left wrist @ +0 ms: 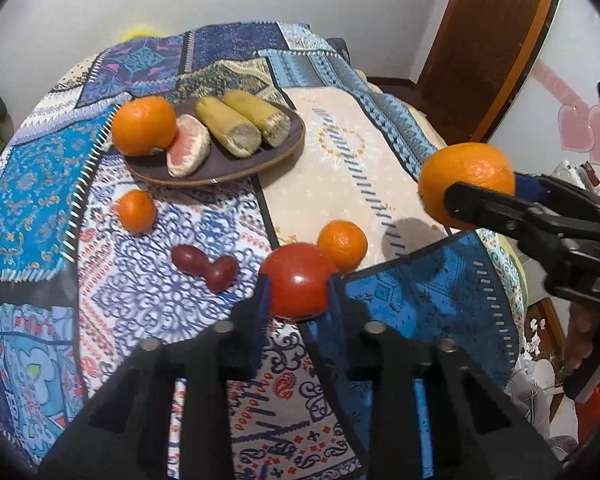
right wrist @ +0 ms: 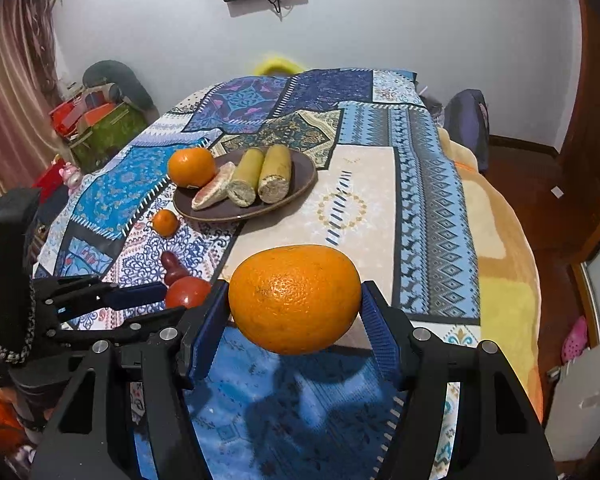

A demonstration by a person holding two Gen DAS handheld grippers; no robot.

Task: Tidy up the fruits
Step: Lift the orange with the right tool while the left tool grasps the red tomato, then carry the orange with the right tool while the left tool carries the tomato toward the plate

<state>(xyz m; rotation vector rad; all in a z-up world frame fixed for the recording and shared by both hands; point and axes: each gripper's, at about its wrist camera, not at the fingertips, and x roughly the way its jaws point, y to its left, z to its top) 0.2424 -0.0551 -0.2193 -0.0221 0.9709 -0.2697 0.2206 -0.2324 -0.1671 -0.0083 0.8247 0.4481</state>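
My left gripper (left wrist: pixel 298 284) is shut on a red tomato (left wrist: pixel 298 280), held just above the patterned cloth. My right gripper (right wrist: pixel 294 300) is shut on a large orange (right wrist: pixel 295 298), held above the cloth; it shows at the right of the left wrist view (left wrist: pixel 466 184). A brown plate (left wrist: pixel 220 168) at the back holds an orange (left wrist: pixel 144 125), a grapefruit wedge (left wrist: pixel 188 145) and two yellow banana pieces (left wrist: pixel 228 126). Two small mandarins (left wrist: pixel 137 211) (left wrist: pixel 342 244) and two dark red fruits (left wrist: pixel 204 266) lie on the cloth.
The fruit lies on a bed covered with a blue patchwork cloth (left wrist: pixel 380 160). A wooden door (left wrist: pixel 488 40) stands at the right. Bags and boxes (right wrist: pixel 100 120) are piled at the far left by a curtain.
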